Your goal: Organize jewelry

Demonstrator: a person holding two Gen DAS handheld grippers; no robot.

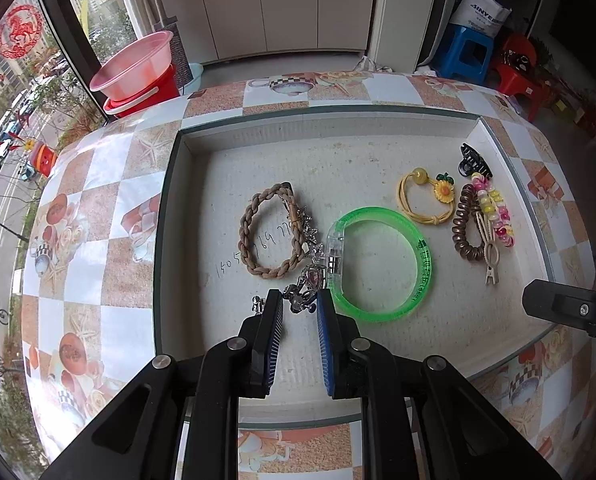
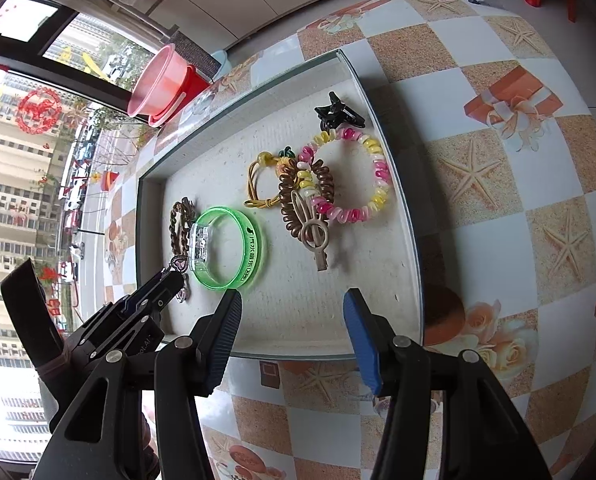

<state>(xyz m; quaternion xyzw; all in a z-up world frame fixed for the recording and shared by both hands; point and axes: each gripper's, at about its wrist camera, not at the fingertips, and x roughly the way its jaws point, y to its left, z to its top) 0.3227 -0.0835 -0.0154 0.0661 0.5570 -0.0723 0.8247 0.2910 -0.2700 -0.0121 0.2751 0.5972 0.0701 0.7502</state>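
While the left tool (image 1: 300, 300) pinches a silver charm chain (image 1: 310, 264), the right tool (image 2: 293, 300) opens, empty.

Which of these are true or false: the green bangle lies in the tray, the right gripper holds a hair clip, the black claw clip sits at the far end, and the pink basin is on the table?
1. The green bangle lies in the tray. True.
2. The right gripper holds a hair clip. False: nothing is between its fingers.
3. The black claw clip sits at the tray's far end. True.
4. The pink basin is on the table. False: it sits beyond the table on a red bucket.
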